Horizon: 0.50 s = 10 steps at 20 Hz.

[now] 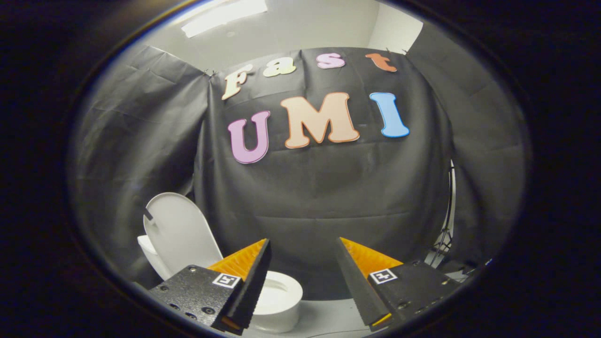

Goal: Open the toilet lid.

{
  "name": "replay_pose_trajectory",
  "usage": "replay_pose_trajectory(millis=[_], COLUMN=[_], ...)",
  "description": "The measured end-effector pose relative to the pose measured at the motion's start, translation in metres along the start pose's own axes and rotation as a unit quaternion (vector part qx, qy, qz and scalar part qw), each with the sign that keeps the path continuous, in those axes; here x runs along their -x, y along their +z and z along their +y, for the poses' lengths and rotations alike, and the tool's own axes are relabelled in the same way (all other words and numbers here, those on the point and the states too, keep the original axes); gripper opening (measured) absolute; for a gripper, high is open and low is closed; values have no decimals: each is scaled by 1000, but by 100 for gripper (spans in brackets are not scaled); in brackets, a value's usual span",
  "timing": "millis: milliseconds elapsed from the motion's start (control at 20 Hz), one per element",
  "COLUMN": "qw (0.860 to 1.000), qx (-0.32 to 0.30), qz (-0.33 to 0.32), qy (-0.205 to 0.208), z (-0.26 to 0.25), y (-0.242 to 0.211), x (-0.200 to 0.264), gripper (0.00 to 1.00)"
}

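A white toilet (278,300) stands on the floor beyond and below my left finger, partly hidden by it. Its lid (181,232) is raised upright, leaning back toward the cistern (149,256), with the seat and bowl opening exposed. My gripper (303,246) is open, held above and a little to the right of the bowl, with nothing between its fingers. The fingers touch neither the lid nor the seat.
Black cloth walls close in behind and on both sides of the toilet. A thin stand with cables (446,234) rises at the right edge of the cloth. Pale floor (328,319) lies in front of the bowl, between my fingers.
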<state>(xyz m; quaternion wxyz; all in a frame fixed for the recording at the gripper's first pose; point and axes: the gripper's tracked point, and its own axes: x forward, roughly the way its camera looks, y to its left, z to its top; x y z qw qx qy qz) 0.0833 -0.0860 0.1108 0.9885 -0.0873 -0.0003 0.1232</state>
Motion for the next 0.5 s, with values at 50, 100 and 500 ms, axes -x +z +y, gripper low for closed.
replay_pose_trajectory(millis=[50,100,500], qw=[1000,1000,997], qx=[8,13,13], qz=[11,21,74], qy=[-2,-2,-23], z=[-8,-14,-62], y=[-5,-10,-43], x=[1,4,31], gripper=[85,85,85])
